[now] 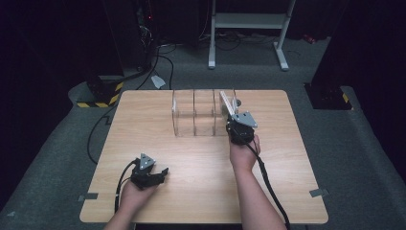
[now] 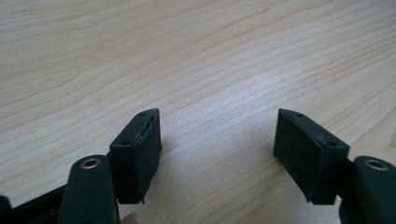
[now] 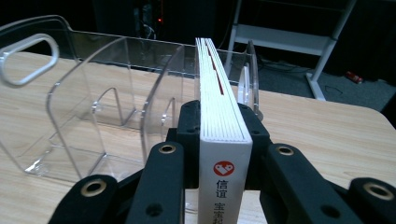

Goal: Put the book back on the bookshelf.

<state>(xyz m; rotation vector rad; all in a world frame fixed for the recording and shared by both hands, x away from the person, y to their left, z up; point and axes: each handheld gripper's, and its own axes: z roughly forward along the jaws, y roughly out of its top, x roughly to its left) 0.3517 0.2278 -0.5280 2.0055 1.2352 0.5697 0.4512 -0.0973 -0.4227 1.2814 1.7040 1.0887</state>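
One white book (image 3: 223, 140), clamped spine-first between the jaws of the right gripper (image 1: 239, 128), hangs at the right end of a clear acrylic file rack (image 1: 196, 112) on a wooden table (image 1: 143, 115), its far edge entering the rightmost slot. Judging by this, the book has been picked up and carried over, but the slide into the compartment and the release remain. Across the table, the left gripper (image 2: 217, 144) rests near the front edge, jaws apart and empty.

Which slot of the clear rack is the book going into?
The slot at the right end. The right gripper holds the white book upright there; the other slots hold nothing.
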